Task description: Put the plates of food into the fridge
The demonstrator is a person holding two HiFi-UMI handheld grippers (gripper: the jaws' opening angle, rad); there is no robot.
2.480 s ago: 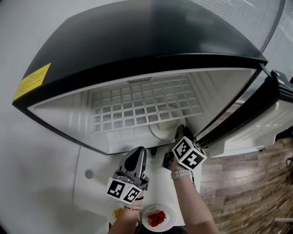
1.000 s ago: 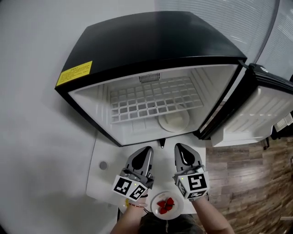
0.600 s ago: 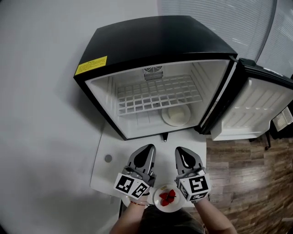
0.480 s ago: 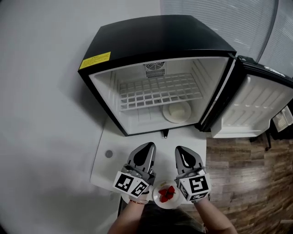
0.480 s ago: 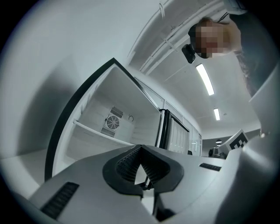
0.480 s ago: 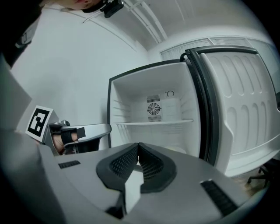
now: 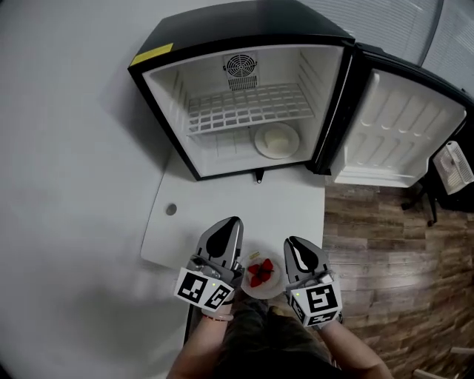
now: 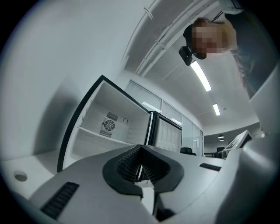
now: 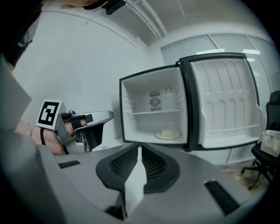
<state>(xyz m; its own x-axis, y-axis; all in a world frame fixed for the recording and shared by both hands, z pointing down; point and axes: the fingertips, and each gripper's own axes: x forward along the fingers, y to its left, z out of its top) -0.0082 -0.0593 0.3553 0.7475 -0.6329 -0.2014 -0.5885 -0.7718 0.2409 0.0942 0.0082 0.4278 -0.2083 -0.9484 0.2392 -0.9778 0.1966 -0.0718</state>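
- Both claws, left gripper (image 7: 231,223) and right gripper (image 7: 294,244), have jaws pressed together, gripping nothing.
- One plate (image 7: 276,141) already rests on the open fridge (image 7: 244,22) floor.
- Strawberry plate (image 7: 258,274) sits on the table (image 7: 244,207) before the fridge, not yet loaded.

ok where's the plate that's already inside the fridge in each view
Head view: the plate is upper middle, on the right side of the fridge floor.
Right gripper view: the plate is at centre, low in the fridge, just above the jaws.
Left gripper view: not in it; the left gripper covers the fridge floor.
Shared landmark: the fan grille on the back wall.
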